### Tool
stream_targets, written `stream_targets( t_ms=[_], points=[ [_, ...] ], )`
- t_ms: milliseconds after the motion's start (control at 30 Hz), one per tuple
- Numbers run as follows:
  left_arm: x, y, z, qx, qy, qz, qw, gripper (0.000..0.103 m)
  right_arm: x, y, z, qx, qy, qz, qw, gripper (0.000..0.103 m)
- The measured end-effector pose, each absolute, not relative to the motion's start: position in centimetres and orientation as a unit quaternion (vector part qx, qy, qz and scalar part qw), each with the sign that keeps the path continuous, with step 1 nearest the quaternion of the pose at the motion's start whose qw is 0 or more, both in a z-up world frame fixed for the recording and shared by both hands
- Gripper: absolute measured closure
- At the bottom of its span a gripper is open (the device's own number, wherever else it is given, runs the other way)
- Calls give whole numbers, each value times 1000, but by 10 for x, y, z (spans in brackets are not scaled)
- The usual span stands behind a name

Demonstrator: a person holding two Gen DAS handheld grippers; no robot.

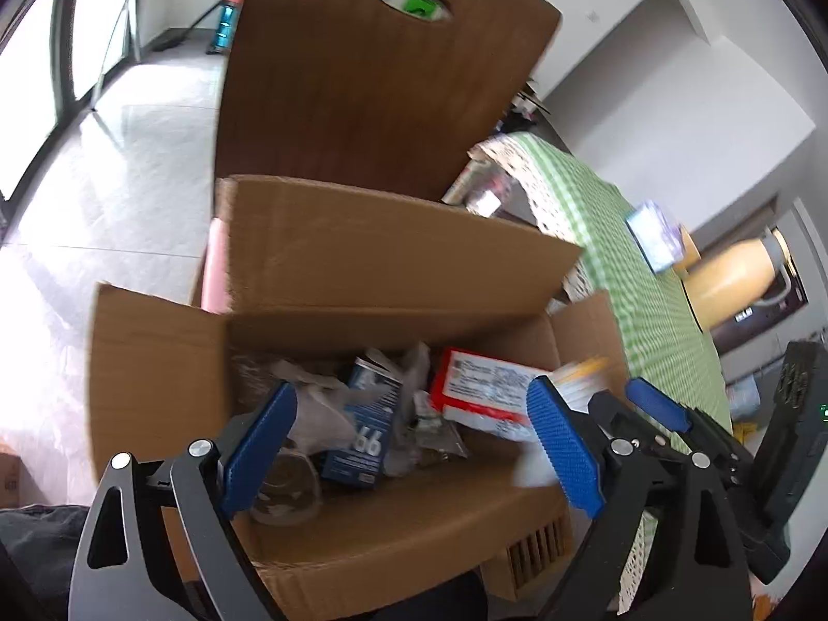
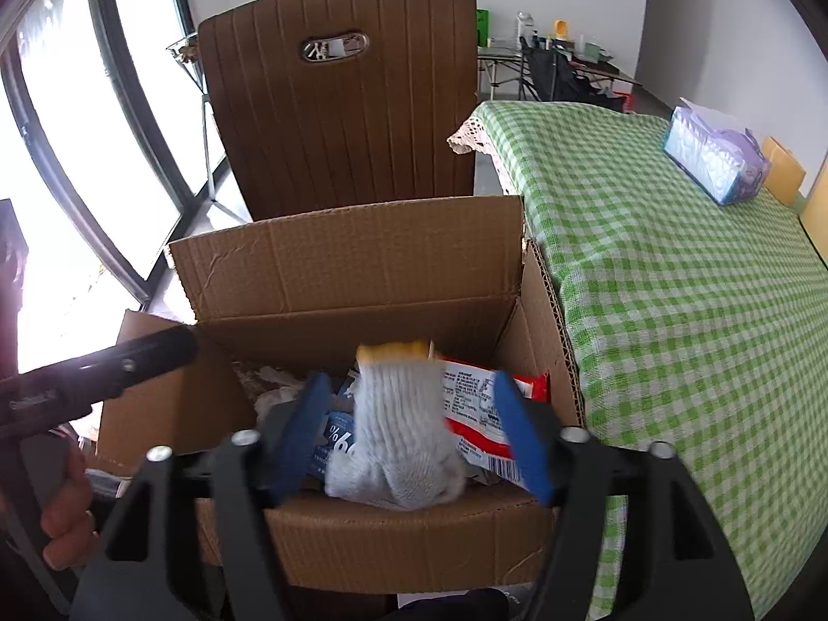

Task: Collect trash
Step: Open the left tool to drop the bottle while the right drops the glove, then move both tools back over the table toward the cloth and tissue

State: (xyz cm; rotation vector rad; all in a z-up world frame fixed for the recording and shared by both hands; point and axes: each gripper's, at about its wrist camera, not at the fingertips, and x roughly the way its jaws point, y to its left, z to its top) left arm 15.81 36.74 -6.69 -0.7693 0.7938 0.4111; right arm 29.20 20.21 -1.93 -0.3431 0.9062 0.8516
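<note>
We hold both grippers over the cardboard box [image 2: 341, 259] beside the desk [image 2: 673, 284]: the left hand-held gripper [image 1: 414, 440] is released and empty; the right hand-held gripper [image 2: 409, 434] is spread, a grey glove [image 2: 398, 440] loose between its pads above the trash.

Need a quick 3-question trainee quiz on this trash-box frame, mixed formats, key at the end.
1. True or false: the cardboard box is empty.
2. What lies between the right gripper jaws? A) white knit glove B) tissue pack C) bottle
3. Fill in: the tablecloth beside the box is checked white and ____.

Key:
1. False; it holds a red-and-white wrapper, a blue carton and other scraps.
2. A, the glove; the jaws stand apart from it.
3. Green.
</note>
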Motion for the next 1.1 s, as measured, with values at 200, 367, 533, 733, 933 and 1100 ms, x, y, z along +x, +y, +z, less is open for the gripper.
stream_targets(
  t_ms=[200,367,533,733,933,1100],
  points=[
    [152,372,-65,-358,371,201,833,16,296,201,-15,-140,426,394,802,35],
    [151,367,-59,-355,369,197,836,16,295,190,-6,-139,418,388,809,35],
    [148,354,-47,-346,363,194,843,16,291,171,6,-131,412,381,817,35],
    [144,327,-32,-324,354,182,858,16,278,137,22,-107,401,377,828,35],
    [147,286,-11,-285,345,159,880,16,267,69,50,-68,366,343,863,35],
    [173,212,-5,-232,354,94,901,14,255,-22,68,-21,335,286,897,35]
  ],
)
